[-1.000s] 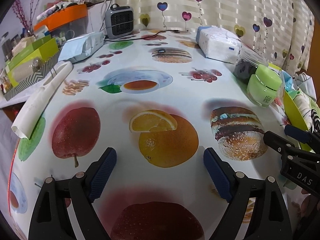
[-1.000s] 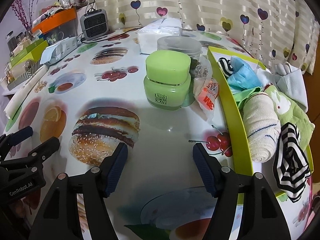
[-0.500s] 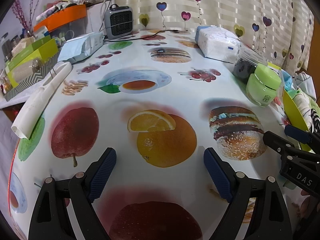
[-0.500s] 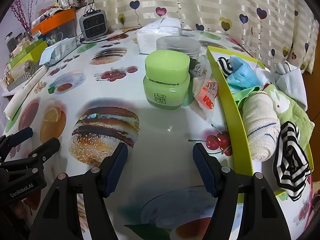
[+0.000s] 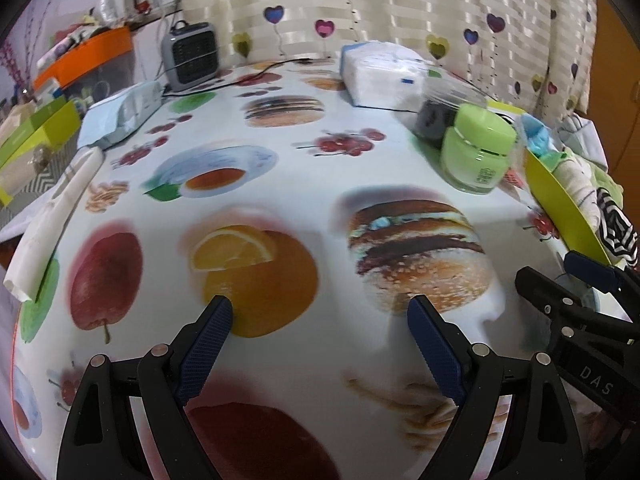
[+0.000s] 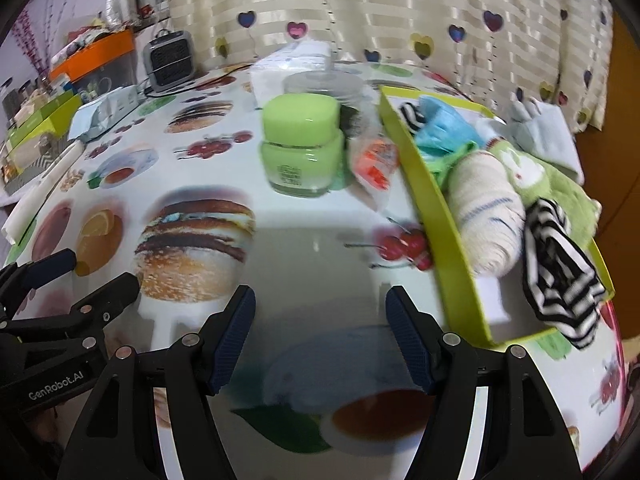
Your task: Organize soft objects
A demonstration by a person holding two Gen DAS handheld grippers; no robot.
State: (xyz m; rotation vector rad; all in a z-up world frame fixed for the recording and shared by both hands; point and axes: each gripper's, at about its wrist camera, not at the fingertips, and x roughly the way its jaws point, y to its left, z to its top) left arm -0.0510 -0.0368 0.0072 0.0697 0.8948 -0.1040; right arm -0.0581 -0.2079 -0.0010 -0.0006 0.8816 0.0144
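A lime-green tray on the right of the table holds soft things: a rolled white towel, a black-and-white striped cloth over its near corner, a green cloth, a blue cloth and a second striped piece. The tray's wall shows at the right of the left wrist view. My right gripper is open and empty over the table, left of the tray. My left gripper is open and empty over the printed orange.
A green jar, a clear lidded jar and an orange-printed packet stand left of the tray. A white tissue pack, a grey heater, a blue wipes pack and a white roll lie further back and left.
Both grippers have moved a little forward and to the right, so the tray and the green jar sit nearer in view. Both stay open and empty.
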